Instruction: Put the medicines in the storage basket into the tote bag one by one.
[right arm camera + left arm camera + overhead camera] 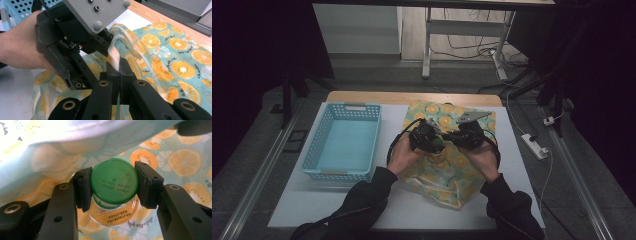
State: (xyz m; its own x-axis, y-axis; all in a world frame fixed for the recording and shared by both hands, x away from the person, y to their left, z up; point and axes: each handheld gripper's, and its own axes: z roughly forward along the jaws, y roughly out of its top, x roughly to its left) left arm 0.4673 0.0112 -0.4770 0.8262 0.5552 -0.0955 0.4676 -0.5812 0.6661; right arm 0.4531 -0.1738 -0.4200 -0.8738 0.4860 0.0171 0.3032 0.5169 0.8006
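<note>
Right now the left tongs (113,186) pinch a small clear bottle with a round green screw cap (114,181), one black pad on each side of the cap; its orange label shows beneath. The right tongs (119,72) are pressed together on the thin rim of a soft plastic bag printed with orange slices on pale blue (172,57), holding its mouth up just beside the bottle. The bag lies on the white bench (522,165), with an empty turquoise perforated basket (343,142) to the left. The bottle looks light and stiff, but the smooth cap could slip, so gripping across the cap's ridged side seems soundest. The bag is limp and slick; its edge is best taken at the rim, where a fold gives the pads something to bite.
</note>
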